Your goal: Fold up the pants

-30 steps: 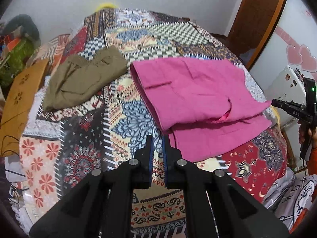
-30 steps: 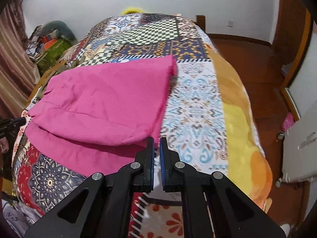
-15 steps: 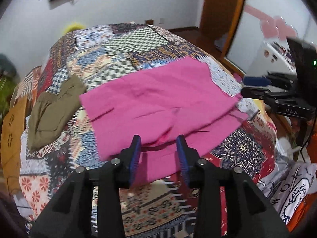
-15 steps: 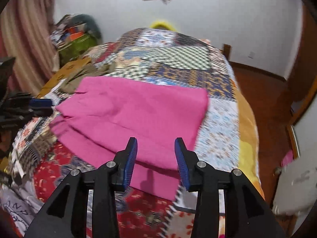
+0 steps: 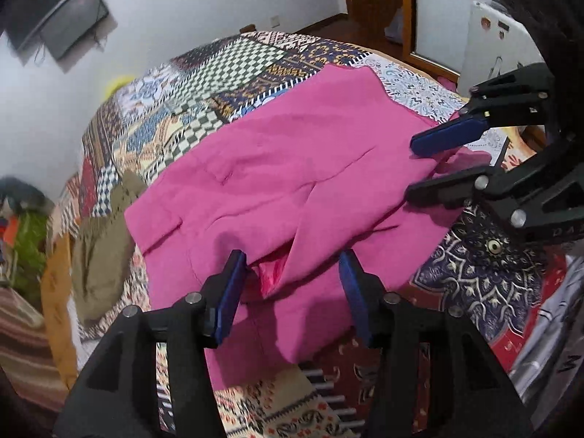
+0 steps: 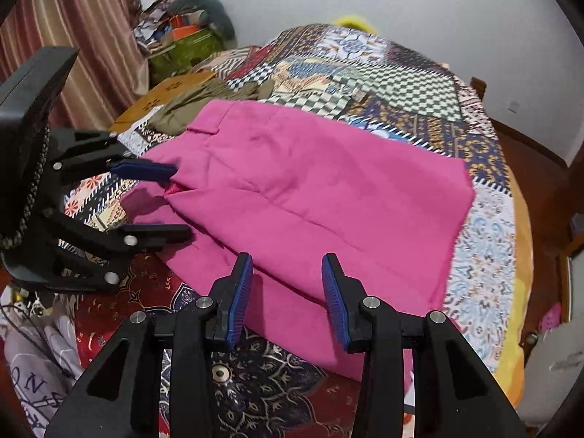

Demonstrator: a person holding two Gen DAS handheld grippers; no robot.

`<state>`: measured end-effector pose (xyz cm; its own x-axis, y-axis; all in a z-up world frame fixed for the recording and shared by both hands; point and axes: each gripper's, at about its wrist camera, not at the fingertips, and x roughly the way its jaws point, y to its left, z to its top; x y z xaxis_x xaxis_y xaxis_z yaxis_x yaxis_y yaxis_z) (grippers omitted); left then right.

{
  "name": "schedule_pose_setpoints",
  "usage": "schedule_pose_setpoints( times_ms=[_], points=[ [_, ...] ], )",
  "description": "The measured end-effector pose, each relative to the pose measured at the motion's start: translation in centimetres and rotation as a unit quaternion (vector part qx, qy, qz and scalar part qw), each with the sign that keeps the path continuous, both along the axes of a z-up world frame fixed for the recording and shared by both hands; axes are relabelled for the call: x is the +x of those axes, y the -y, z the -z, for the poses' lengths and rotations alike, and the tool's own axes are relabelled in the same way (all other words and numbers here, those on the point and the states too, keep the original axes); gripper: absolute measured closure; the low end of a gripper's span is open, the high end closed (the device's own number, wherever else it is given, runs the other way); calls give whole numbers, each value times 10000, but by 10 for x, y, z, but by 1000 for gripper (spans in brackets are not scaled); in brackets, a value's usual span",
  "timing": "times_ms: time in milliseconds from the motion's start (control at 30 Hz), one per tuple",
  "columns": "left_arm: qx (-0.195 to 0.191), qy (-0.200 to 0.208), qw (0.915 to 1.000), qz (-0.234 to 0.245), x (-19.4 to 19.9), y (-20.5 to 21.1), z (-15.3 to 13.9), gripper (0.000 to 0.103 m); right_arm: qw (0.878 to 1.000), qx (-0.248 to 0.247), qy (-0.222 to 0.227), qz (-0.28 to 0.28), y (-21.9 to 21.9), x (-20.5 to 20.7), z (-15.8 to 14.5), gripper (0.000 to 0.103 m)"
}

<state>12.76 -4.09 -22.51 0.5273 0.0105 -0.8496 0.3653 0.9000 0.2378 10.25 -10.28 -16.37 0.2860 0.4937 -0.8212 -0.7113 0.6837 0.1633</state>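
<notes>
Pink pants [image 5: 292, 175] lie folded over on a patchwork bedspread [image 5: 233, 73], the upper layer short of the lower layer's near edge; they also show in the right wrist view [image 6: 328, 197]. My left gripper [image 5: 292, 277] is open, its jaws wide apart just above the near edge of the pants by a fold opening. My right gripper [image 6: 286, 281] is open over the near edge further right. Each gripper appears in the other's view, the right [image 5: 438, 168] and the left [image 6: 160, 200], both open at the pants' edge.
Olive-green pants [image 5: 102, 255] lie at the bed's left side [image 6: 204, 102]. A brown cardboard piece [image 6: 171, 87] and a pile of clutter [image 6: 182, 36] are beyond them by a curtain. White printed cloth [image 6: 33, 372] hangs at the bed's near edge.
Both grippers went from shut to wide open. Both moved forward and down to the near edge of the pink pants, closer to each other.
</notes>
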Motion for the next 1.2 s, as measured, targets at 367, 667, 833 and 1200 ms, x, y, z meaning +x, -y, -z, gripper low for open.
schedule_pose_setpoints(
  times_ms=[367, 667, 833, 1200],
  points=[
    [-889, -81, 9959, -117, 25, -16, -21, 62, 9996, 43, -165, -220, -16, 7, 11, 67],
    [-1245, -362, 9916, -35, 22, -18, -16, 62, 9991, 360, -176, -128, -14, 16, 11, 93],
    [-744, -416, 9963, -61, 24, -10, 0, 62, 9984, 546, -33, -111, -14, 14, 1, 95],
    [-929, -97, 9954, -227, 18, -21, -21, 92, 9972, 720, 32, -177, -8, 5, -17, 96]
  ],
)
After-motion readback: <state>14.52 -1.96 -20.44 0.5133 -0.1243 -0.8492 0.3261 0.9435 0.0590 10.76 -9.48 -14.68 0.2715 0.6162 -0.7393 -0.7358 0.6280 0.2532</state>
